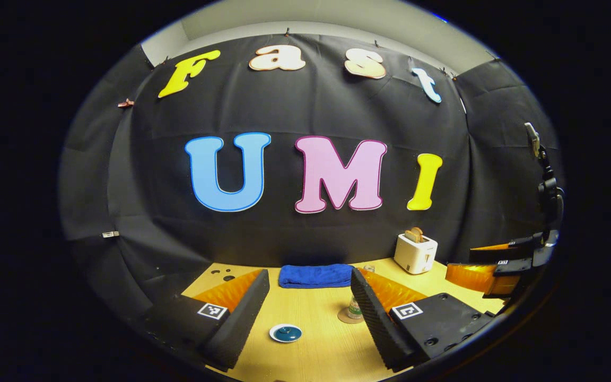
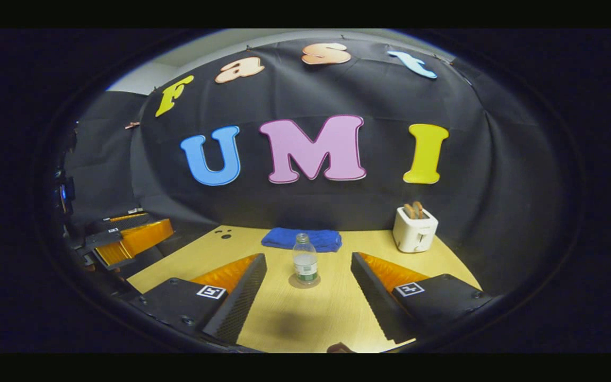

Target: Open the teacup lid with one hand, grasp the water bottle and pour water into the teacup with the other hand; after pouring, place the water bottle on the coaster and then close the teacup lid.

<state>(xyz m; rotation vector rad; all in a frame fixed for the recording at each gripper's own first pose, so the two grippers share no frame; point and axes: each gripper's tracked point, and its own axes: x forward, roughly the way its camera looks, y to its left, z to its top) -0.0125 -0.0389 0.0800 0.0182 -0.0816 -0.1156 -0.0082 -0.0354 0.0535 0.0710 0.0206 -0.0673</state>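
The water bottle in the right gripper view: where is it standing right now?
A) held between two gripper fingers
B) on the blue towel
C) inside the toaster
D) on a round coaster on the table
D: the water bottle stands upright on the round coaster on the wooden table, in front of the blue towel, with the right gripper open and apart from it.

black cloth wall (image 2: pixel 305 212), wooden table (image 2: pixel 284 318) — dim booth
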